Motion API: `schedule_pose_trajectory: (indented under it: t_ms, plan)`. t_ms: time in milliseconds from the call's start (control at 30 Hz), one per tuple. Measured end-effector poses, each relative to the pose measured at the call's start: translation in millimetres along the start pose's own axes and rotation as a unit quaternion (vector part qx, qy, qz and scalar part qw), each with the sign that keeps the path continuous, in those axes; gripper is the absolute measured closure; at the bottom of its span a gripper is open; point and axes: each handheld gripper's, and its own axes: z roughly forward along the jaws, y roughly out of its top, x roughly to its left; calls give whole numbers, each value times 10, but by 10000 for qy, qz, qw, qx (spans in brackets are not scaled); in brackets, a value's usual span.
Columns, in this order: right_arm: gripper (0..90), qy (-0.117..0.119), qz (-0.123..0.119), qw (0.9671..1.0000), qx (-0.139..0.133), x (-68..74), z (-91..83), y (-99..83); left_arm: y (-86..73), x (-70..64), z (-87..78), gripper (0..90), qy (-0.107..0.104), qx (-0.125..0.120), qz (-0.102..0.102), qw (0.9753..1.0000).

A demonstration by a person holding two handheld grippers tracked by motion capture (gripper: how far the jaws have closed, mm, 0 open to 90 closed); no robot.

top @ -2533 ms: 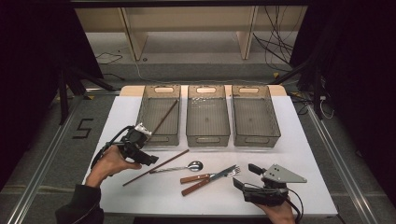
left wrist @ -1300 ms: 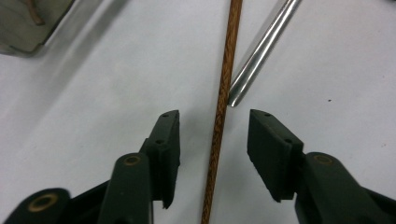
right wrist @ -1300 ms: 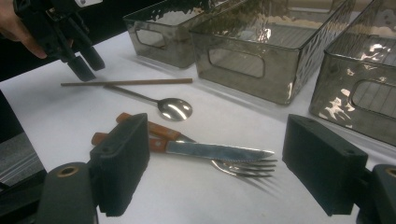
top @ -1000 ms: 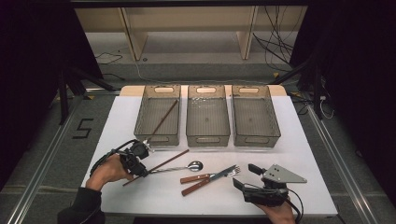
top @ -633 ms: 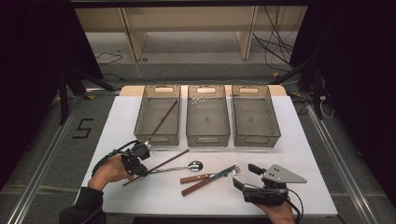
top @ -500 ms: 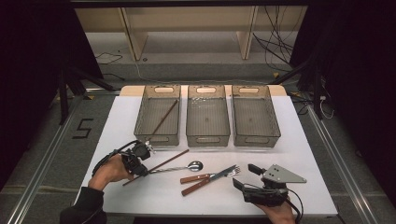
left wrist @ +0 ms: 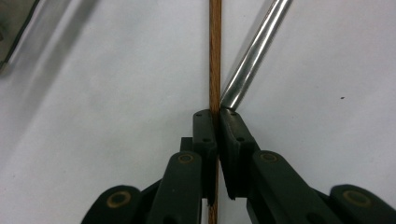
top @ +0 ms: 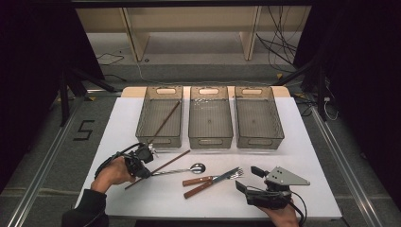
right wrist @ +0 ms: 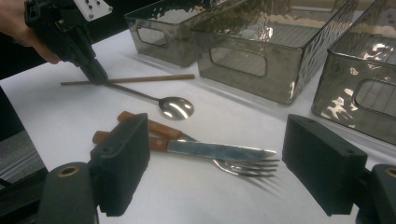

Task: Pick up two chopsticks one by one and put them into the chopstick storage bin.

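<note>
While the left gripper (top: 142,163) sits low at the left of the white table (top: 312,156), its jaws are pressed together on a brown chopstick (top: 165,165) that lies on the table in front of the leftmost bin (top: 160,118). From the left gripper view the stick (left wrist: 215,56) runs straight up between the pads, and the steel handle of a spoon (left wrist: 254,51) ends right beside the right-hand pad. A second chopstick (top: 165,120) lies slanted inside that leftmost bin. Further right, the spoon's bowl (top: 197,168) rests near the middle of the table, with a wooden-handled knife (top: 210,178) and fork (top: 215,182) lying together just beyond it. Behind them stand the middle bin (top: 210,118) and the right bin (top: 257,118). At the near right edge, the right gripper (top: 250,179) rests on the table with its jaws spread wide, holding nothing, pointed toward the knife and fork.
</note>
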Motion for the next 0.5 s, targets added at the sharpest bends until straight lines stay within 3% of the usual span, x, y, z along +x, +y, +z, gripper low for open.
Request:
schedule_pose_trajectory:
  t_ms: [200, 500]
  plan:
    - [240, 2, 2, 10000, 0, -2, -1, 0, -14, 1, -48, 849, -6, -47, 52, 10000]
    - [240, 11, 4, 10000, -4, 0, 0, 0, -53, -11, -285, 849, -21, -243, 150, 9996]
